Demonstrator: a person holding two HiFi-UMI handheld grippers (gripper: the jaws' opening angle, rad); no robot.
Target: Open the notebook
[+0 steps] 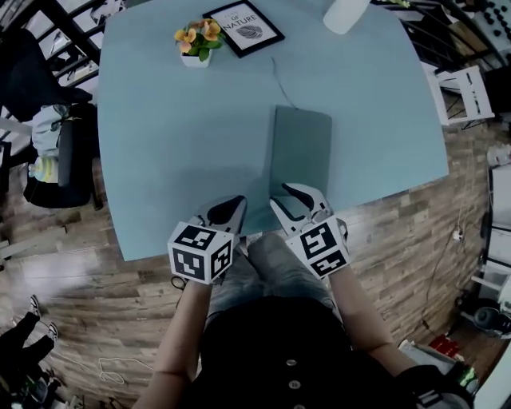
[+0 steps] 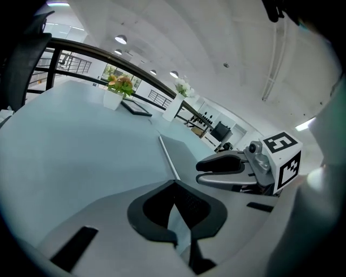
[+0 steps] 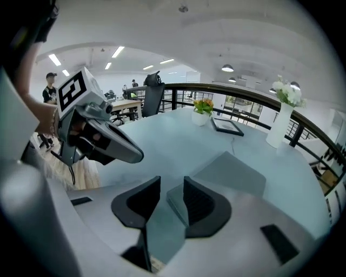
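Observation:
A closed grey-blue notebook [image 1: 302, 150] lies flat on the light blue table [image 1: 176, 144], near its front edge. My right gripper [image 1: 294, 196] hovers over the notebook's near left corner. Its jaws stand apart and are open, and in the right gripper view [image 3: 172, 185] that corner of the notebook [image 3: 232, 173] shows in the gap, with neither pad pressing on it. My left gripper [image 1: 231, 206] is just left of the notebook, over bare table, with its tips together and nothing held [image 2: 174, 186]. The notebook's [image 2: 194, 149] left edge runs away ahead of it.
At the table's far side stand a small flower pot [image 1: 196, 40], a framed picture [image 1: 243, 26] and a white vase [image 1: 345, 14]. A thin cable [image 1: 279, 80] runs to the notebook's far end. A black chair [image 1: 56, 152] stands left of the table. The table's front edge is right under my grippers.

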